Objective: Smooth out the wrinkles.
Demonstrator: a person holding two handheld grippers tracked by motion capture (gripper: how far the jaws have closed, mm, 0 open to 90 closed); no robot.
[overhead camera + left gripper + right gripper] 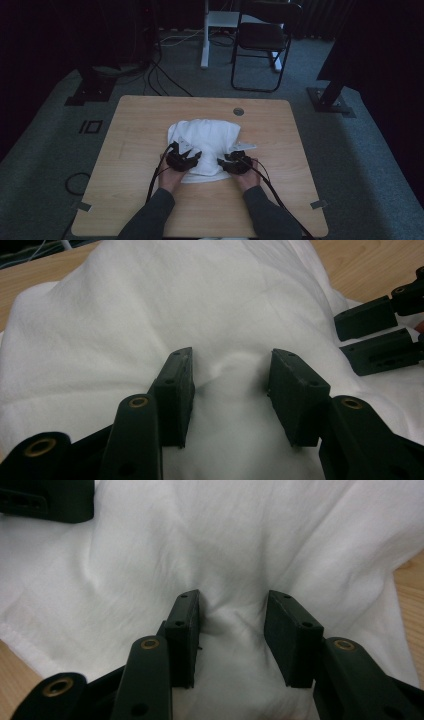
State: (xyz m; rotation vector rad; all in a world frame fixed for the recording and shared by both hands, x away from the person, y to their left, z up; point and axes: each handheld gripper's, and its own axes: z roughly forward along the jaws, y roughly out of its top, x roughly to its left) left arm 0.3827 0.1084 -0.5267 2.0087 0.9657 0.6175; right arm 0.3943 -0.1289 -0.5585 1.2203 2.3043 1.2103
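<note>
Nearest the high camera, two dark-sleeved forearms come in over the near edge of the wooden table (130,150), each hand carrying a black gripper with a cable trailing back toward the person. The left gripper (186,156) rests on the near left part of a white cloth (210,137), and the right gripper (231,161) rests on its near right part, the two near each other but apart.

In the left gripper view, the left gripper (231,375) has its jaws about half apart, pressed down into the cloth (150,315); a small ridge of fabric bulges up between them, but the pads do not visibly squeeze it. The other gripper's black jaws show at the right edge of that view, lying on the same cloth.

In the right gripper view, the right gripper (231,612) likewise stands half apart, tips sunk into the cloth (250,540), with creases running toward the gap and a soft fold rising between the pads without being clamped. A hemmed edge of the cloth lies at lower left there, bare table wood beyond it.

The cloth lies bunched and rumpled in the middle of the table, slightly toward the near side. Farther on, a round grommet hole (238,111) sits near the table's far edge. Beyond the table, on grey carpet, stand a black folding chair (262,42) and a white post (205,35), with cables on the floor.
</note>
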